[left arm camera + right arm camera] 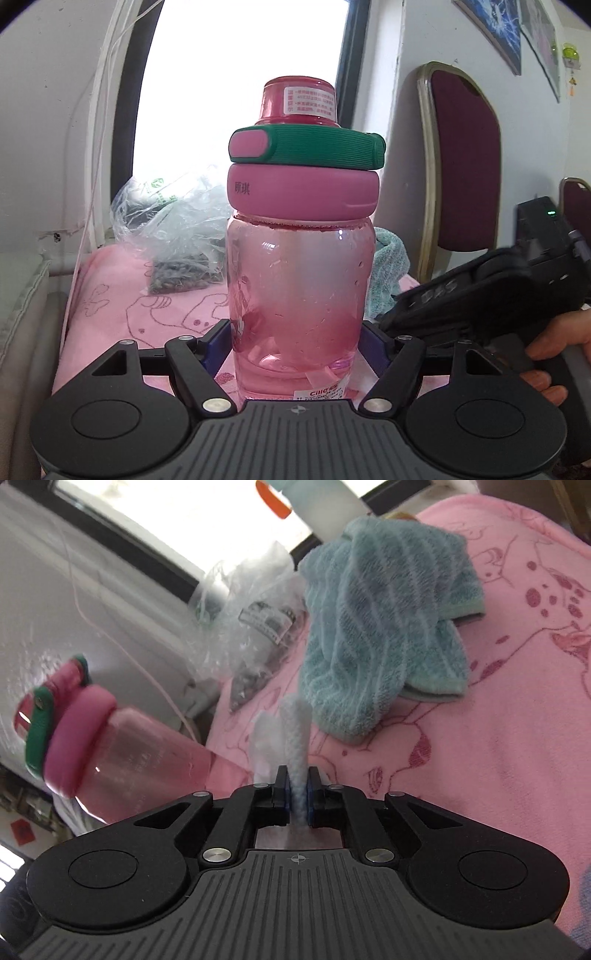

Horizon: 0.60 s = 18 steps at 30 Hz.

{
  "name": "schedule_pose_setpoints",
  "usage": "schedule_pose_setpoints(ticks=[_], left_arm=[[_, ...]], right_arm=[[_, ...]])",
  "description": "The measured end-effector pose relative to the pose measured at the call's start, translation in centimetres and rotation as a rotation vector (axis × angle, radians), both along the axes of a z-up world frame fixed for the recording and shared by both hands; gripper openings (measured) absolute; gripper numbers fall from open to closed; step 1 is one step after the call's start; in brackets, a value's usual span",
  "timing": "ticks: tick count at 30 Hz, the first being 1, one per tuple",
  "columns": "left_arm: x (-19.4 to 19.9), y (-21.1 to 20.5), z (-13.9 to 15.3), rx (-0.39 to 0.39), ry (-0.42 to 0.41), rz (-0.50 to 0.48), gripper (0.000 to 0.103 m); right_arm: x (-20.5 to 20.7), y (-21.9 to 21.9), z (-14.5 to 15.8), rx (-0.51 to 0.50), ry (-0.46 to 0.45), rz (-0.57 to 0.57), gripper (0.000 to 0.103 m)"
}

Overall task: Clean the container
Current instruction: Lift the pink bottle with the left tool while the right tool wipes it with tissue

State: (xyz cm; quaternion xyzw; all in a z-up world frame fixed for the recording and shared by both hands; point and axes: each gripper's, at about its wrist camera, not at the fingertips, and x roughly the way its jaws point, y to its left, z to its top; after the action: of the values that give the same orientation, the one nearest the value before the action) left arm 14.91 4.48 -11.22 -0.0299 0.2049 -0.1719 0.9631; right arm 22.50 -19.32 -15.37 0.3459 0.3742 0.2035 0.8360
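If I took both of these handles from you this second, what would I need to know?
Left gripper: shut on the pink bottle, gripping its lower body; bottle upright, lid on.
Right gripper: shut on a folded white wipe, which sits apart from the bottle.
Nearby on the pink cloth: a teal towel and a plastic bag.
Done: bottle and wipe picked up.
Left: probably bring the wipe to the bottle and rub it clean.

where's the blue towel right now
In the right wrist view the towel lies crumpled on the pink cloth, ahead of the right gripper, beside the plastic bag.
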Motion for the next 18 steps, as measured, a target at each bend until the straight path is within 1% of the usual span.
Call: schedule_pose_setpoints(ticks=[2, 5, 6, 7, 8, 9, 11, 12, 13, 15, 17, 18], left_arm=[[-0.1, -0.8, 0.2, 0.011, 0.014, 0.053, 0.072], [-0.4, -2.4, 0.4, -0.001, 0.042, 0.183, 0.074], [-0.5, -2.9, 0.5, -0.016, 0.046, 0.225, 0.076], [-0.6, -3.5, 0.7, -0.023, 0.051, 0.265, 0.082], [-0.7, -4.2, 0.9, -0.015, 0.053, 0.307, 0.086], [-0.7, -4.9, 1.2, -0.001, 0.052, 0.350, 0.086], [-0.6, -6.4, 1.5, 0.057, 0.047, 0.417, 0.090], [-0.4, -7.1, 1.5, 0.097, 0.048, 0.445, 0.090], [-0.2, -7.8, 1.5, 0.132, 0.055, 0.472, 0.090], [0.3, -8.3, 1.4, 0.163, 0.081, 0.513, 0.089], [1.0, -8.2, 1.4, 0.173, 0.093, 0.518, 0.072], [1.2, -8.0, 1.3, 0.183, 0.090, 0.498, 0.072]], right_arm=[[-0.6, -1.4, 1.0, 0.017, -0.056, -0.072, 0.008], [-1.0, -2.7, 1.1, 0.041, -0.081, -0.143, 0.008], [-1.1, -3.2, 1.1, 0.052, -0.083, -0.153, 0.008], [-1.1, -3.4, 1.1, 0.059, -0.083, -0.158, 0.008], [-0.7, -3.3, 0.9, 0.065, -0.080, -0.160, 0.008], [-0.5, -3.2, 0.8, 0.070, -0.076, -0.160, 0.008], [-0.4, -3.5, 0.8, 0.085, -0.067, -0.160, 0.009], [-0.3, -3.6, 0.8, 0.092, -0.066, -0.160, 0.009], [-1.2, -4.2, 1.0, 0.097, -0.066, -0.159, 0.009], [-1.7, -4.4, 1.1, 0.104, -0.067, -0.157, 0.009], [-1.6, -4.2, 1.1, 0.105, -0.066, -0.151, 0.009], [-1.5, -4.1, 1.1, 0.101, -0.065, -0.146, 0.009]])
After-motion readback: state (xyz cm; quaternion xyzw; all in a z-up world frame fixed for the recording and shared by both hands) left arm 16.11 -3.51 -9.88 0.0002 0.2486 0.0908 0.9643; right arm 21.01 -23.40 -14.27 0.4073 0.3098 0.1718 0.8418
